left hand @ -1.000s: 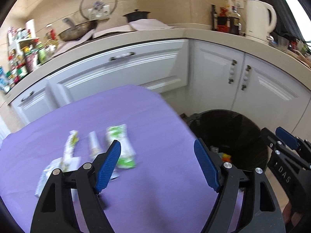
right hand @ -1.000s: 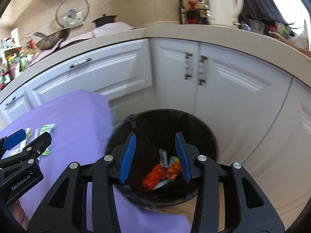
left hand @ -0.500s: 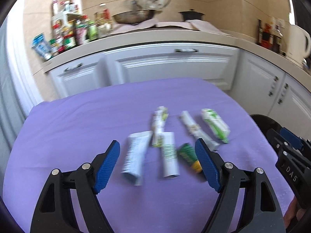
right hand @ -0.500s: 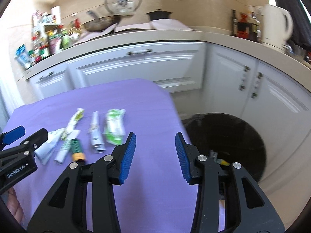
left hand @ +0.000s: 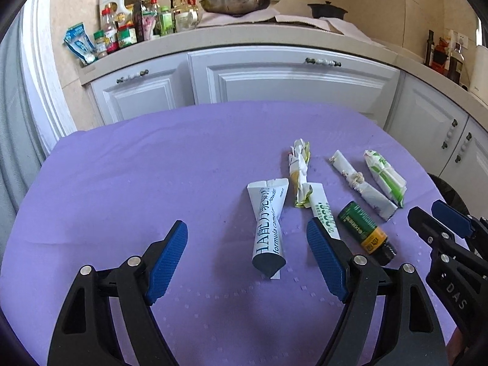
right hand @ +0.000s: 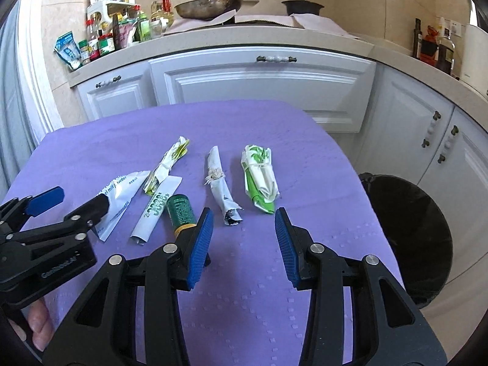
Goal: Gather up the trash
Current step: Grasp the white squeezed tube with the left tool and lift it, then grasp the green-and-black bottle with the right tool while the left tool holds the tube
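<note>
Six wrappers on desk (left hand: 122, 183). My left gripper (left hand: 247, 256) released, milk-powder sachet (left hand: 268, 222) between jaws, long axis pointing away. Right gripper (right hand: 242, 238) released, empty.

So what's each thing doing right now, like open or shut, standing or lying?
Left tool: open, empty.
Right tool: open, empty.
White sachet: lying flat on the cloth.
Green bottle: lying on its side.
Green-white packet: folded, lying flat.
Tied wrapper: knotted, lying flat.
Black bin: open, beside the table.
Cabinet doors: shut.
</note>
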A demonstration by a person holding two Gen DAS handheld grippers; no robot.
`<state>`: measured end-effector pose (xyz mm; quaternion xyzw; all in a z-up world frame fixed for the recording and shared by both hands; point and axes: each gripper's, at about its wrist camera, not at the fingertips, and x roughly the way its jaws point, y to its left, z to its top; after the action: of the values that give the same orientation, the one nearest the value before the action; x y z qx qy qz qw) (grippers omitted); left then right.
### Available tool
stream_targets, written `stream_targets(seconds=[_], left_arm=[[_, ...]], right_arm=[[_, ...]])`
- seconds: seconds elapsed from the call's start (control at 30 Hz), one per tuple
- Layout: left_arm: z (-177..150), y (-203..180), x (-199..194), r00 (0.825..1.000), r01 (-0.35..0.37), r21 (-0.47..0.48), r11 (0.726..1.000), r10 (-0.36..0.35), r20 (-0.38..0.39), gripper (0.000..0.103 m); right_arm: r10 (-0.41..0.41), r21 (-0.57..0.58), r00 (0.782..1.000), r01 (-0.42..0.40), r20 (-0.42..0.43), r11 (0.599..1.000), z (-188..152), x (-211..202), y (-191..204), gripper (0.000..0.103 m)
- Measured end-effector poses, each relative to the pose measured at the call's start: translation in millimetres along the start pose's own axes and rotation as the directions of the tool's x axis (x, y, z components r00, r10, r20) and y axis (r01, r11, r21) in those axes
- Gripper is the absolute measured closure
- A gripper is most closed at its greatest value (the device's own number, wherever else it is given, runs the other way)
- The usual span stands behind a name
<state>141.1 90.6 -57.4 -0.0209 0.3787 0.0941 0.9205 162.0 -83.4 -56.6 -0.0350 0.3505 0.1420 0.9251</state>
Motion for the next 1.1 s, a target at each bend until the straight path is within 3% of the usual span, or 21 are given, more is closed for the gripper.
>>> stream_targets(seconds=[0.13, 0.43, 0.73, 1.1], left_arm=[[-0.9, 1.5, 10.1, 1.000, 0.014, 0.001, 1.000, -0.014, -0.023, 0.029], [-6.4, 5.0, 25.3, 0.995, 0.063, 0.008, 0.998, -0.062, -0.084, 0.088], [-9.6, 16.1, 17.8, 0.995, 0.067, 0.005, 0.998, -0.066, -0.072, 0.095], [-14.4, 51.6, 6.6, 0.998, 0.006, -0.049, 0.999, -0.009, -0.058, 0.097]], right_arm=[[0.002, -0.001, 1.000, -0.002, -0.016, 1.000, -0.5, 5.6, 0.6, 0.062], [0.018, -0.020, 0.999, -0.019, -0.043, 1.000, -1.6, 15.0, 6.3, 0.062], [0.041, -0.052, 0.997, -0.044, -0.061, 0.998, -2.0, 18.8, 19.1, 0.062], [0.072, -0.094, 0.991, -0.082, -0.109, 0.992, -4.3, 27.1, 36.6, 0.063]])
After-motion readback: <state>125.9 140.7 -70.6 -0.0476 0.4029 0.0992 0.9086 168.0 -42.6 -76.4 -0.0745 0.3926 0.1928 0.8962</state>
